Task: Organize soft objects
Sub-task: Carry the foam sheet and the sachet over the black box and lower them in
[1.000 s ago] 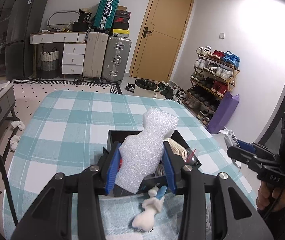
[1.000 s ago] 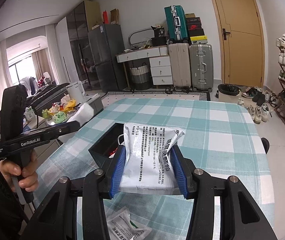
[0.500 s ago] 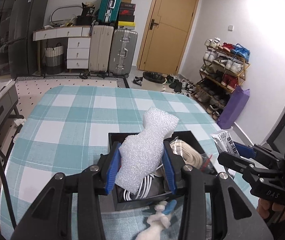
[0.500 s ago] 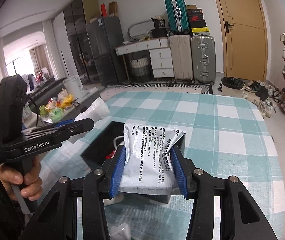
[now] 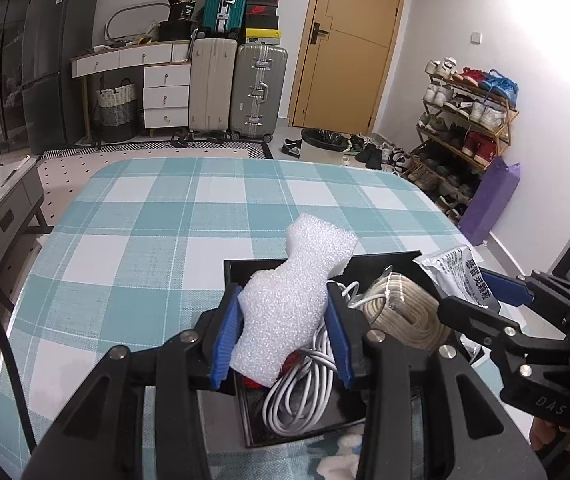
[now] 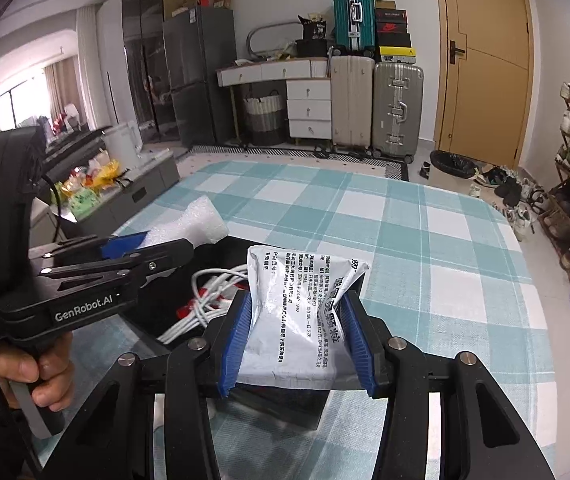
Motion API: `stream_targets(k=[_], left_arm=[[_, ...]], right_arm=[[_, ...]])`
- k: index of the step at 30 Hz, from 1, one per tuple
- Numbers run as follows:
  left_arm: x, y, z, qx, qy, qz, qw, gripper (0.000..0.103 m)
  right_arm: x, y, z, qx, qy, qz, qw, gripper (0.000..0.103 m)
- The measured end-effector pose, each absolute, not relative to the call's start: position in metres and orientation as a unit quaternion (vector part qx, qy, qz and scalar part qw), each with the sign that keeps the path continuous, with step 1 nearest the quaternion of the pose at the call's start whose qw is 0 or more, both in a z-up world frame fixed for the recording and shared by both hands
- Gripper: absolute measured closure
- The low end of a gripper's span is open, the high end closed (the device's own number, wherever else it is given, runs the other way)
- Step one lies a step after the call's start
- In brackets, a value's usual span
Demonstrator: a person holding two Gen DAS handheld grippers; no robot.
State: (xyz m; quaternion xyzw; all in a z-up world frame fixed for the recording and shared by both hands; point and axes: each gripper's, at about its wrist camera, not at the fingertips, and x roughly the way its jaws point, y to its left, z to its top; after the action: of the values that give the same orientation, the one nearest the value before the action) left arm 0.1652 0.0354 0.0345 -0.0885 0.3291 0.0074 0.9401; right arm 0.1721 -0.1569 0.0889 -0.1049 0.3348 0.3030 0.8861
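the left gripper point(image 5: 283, 332) is clamping one piece of white foam point(image 5: 291, 304), a bumpy, pebbled block with a narrow neck and a flared top, its two blue ribbed pads point(image 5: 224, 344) pressing in on the wider lower part. the foam is hanging over the near left part of one black box point(image 5: 381, 260), a shallow rectangular tray with thin glossy walls, which is sitting on the table point(image 5: 157, 232) under a teal and white checked cloth with a woven look.

inside the box two coils are lying: one bundle of smooth white cable point(image 5: 305, 396) at 6 o'clock from the foam, and one tight ring of beige braided rope point(image 5: 399, 312) at 3 o'clock from it. a bit of something red is showing under the cable, too hidden to name.

the right gripper point(image 6: 299, 338) is squeezing one flat silvery white sachet point(image 6: 299, 308), crinkled foil with black printed text and a bent top corner, between its own two blue ribbed pads point(image 6: 237, 346). the sachet is hovering above the box's right side, at 3 o'clock from the rope in the left wrist view.

something soft and white point(image 5: 339, 464) is lying on the cloth just beside the box's near wall, mostly cut off by the gripper.
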Motion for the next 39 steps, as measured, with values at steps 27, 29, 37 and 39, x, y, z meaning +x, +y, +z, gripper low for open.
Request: stream_targets(k=[27,29,37,39], left_arm=[[0.175,0.02,0.026,-0.032,0.367,-0.011,0.93,0.053],[0.173,0.02,0.027,-0.035,0.368,-0.02,0.929,0.048],[0.163,0.016,0.032,-0.028,0.368,-0.041,0.928,0.035],[0.159,0.015,0.035,-0.03,0.365,-0.049,0.929,0.025]], right_arm=[[0.197,-0.12,0.058,-0.215,0.348,0.259,0.875,0.057],[0.198,-0.119,0.057,-0.215,0.35,0.264,0.873,0.057],[0.199,-0.12,0.058,-0.21,0.348,0.282,0.869,0.055],[0.198,-0.123,0.06,-0.207,0.346,0.294,0.866,0.055]])
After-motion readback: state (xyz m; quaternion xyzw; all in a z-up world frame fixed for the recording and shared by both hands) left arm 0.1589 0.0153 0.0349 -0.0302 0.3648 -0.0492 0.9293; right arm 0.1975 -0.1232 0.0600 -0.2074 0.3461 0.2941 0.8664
